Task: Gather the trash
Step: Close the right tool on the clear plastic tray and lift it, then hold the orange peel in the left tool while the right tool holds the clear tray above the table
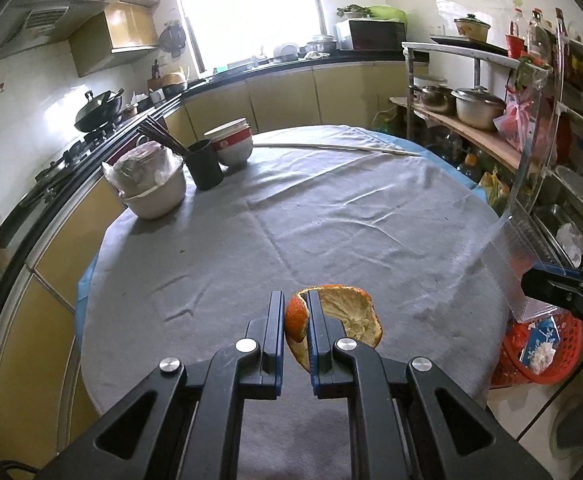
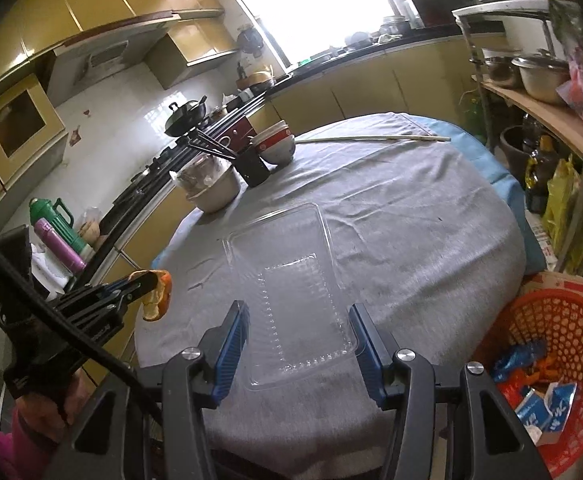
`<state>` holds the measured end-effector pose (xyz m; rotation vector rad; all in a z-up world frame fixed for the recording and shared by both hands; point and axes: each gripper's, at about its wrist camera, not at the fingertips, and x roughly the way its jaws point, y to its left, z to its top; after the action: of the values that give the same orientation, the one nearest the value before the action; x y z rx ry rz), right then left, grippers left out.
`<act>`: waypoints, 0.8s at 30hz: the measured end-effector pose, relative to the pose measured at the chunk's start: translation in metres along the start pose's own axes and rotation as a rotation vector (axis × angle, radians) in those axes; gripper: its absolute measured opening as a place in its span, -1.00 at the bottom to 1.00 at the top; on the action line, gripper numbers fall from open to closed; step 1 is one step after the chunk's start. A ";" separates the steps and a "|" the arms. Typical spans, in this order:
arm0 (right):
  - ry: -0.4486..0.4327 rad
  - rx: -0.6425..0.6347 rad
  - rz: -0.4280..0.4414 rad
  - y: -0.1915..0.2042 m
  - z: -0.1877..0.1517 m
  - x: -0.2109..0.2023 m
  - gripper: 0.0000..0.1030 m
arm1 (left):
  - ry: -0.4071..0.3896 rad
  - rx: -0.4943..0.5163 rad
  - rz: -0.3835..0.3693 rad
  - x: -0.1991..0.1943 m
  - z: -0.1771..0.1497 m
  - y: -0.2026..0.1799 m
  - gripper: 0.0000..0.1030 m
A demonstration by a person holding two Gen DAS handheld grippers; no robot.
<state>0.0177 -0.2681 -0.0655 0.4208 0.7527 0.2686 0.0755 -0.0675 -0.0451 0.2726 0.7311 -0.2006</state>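
Grey-clothed table (image 2: 411, 240): left hand-held gripper (image 1: 295, 320) pinches one orange peel (image 1: 347, 316); right hand-held gripper (image 2: 299, 336) spread around one clear tray (image 2: 291, 280).

Nothing legible anywhere. Blurred white characters on the blue-and-white carton (image 2: 547, 412) inside the red basket (image 2: 571, 320), too smeared to read; same carton (image 1: 539, 344) equally unclear from the left wrist camera. Red marks on the bowls (image 1: 231, 142) beyond the basket, across the table: pattern or characters, cannot tell which.
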 end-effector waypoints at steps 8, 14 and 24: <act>0.001 0.030 0.014 -0.005 -0.008 -0.002 0.07 | 0.016 -0.007 -0.021 0.004 0.001 0.000 -0.79; 0.003 0.031 0.010 -0.005 -0.009 0.001 0.07 | 0.030 0.015 -0.027 0.010 -0.001 -0.009 -0.79; 0.023 0.089 -0.018 -0.029 -0.013 0.004 0.07 | 0.122 0.052 -0.028 0.039 -0.012 -0.025 -0.79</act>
<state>0.0137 -0.2887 -0.0902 0.4953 0.7925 0.2242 0.0891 -0.0910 -0.0845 0.3267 0.8518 -0.2311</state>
